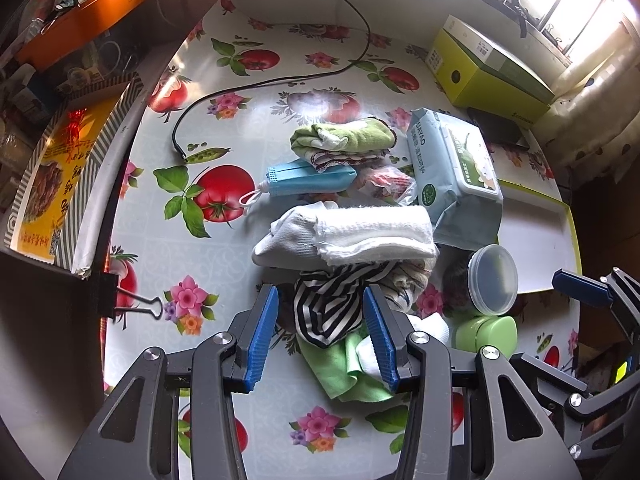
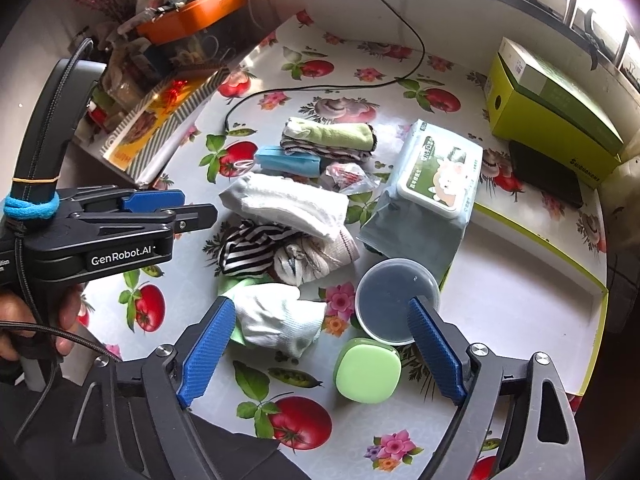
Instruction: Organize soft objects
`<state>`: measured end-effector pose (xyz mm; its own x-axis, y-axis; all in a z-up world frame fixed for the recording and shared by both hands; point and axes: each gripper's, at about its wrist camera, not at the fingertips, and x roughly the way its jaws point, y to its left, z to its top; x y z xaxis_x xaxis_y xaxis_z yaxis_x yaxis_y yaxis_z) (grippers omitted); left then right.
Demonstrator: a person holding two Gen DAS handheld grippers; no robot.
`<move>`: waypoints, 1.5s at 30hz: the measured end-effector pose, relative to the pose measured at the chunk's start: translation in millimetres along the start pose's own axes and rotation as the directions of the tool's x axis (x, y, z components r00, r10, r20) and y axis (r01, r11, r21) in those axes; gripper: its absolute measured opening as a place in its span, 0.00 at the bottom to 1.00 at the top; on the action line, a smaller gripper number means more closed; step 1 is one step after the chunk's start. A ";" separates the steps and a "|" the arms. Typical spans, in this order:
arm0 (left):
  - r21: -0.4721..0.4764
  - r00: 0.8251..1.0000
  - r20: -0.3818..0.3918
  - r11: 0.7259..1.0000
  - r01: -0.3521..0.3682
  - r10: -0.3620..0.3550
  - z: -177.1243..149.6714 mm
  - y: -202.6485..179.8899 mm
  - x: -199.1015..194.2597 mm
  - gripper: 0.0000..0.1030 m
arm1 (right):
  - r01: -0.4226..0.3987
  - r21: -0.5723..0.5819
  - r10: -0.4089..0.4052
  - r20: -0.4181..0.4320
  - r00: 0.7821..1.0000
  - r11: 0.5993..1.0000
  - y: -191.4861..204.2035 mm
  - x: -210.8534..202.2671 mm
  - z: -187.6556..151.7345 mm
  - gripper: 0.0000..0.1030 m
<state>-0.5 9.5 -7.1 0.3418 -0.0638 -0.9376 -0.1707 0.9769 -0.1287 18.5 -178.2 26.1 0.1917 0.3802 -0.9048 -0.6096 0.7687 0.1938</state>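
Observation:
A heap of soft items lies mid-table: a folded white towel [image 1: 372, 236] [image 2: 288, 204], a black-and-white striped cloth [image 1: 328, 304] [image 2: 248, 248], a beige patterned cloth [image 2: 316, 260], a green cloth [image 1: 344, 368] and a white sock [image 2: 280, 320]. Behind them sit a rolled green towel [image 1: 344, 136] [image 2: 328, 136] and a blue mask pack [image 1: 308, 180] [image 2: 288, 162]. My left gripper [image 1: 320, 320] is open, its blue pads on either side of the striped cloth without pressing it. My right gripper [image 2: 322, 344] is open above the sock and a green case [image 2: 368, 372].
A wet-wipes pack [image 1: 452, 176] [image 2: 432, 184] leans on a white tray with a yellow-green rim [image 1: 536, 240] [image 2: 520, 280]. A clear round tub [image 1: 492, 280] [image 2: 392, 300] stands by the green case. A green box [image 2: 552, 112], a black cable [image 1: 280, 80] and a binder clip [image 1: 136, 304] are around.

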 end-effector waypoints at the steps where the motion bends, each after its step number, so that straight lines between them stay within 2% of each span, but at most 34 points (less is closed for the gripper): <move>1: -0.001 1.000 -0.001 1.000 0.001 -0.001 0.0 0.2 0.3 0.44 | 0.001 -0.001 -0.001 0.000 1.000 1.000 0.1 0.1 0.1 0.82; 10: -0.011 1.000 -0.005 1.000 0.019 -0.019 -0.5 2.5 2.1 0.44 | -0.004 -0.015 0.004 0.019 1.000 1.000 2.1 -1.9 5.5 0.80; 45: -0.055 0.999 -0.033 0.998 0.024 -0.026 2.7 19.6 13.2 0.44 | -0.044 -0.079 0.044 -0.005 0.999 0.996 14.8 14.4 28.5 0.79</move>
<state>3.1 28.3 -21.1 0.3150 -0.0957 -0.9443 -0.2130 0.9624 -0.1686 34.2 -146.7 26.8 0.1609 0.4106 -0.8975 -0.6765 0.7080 0.2026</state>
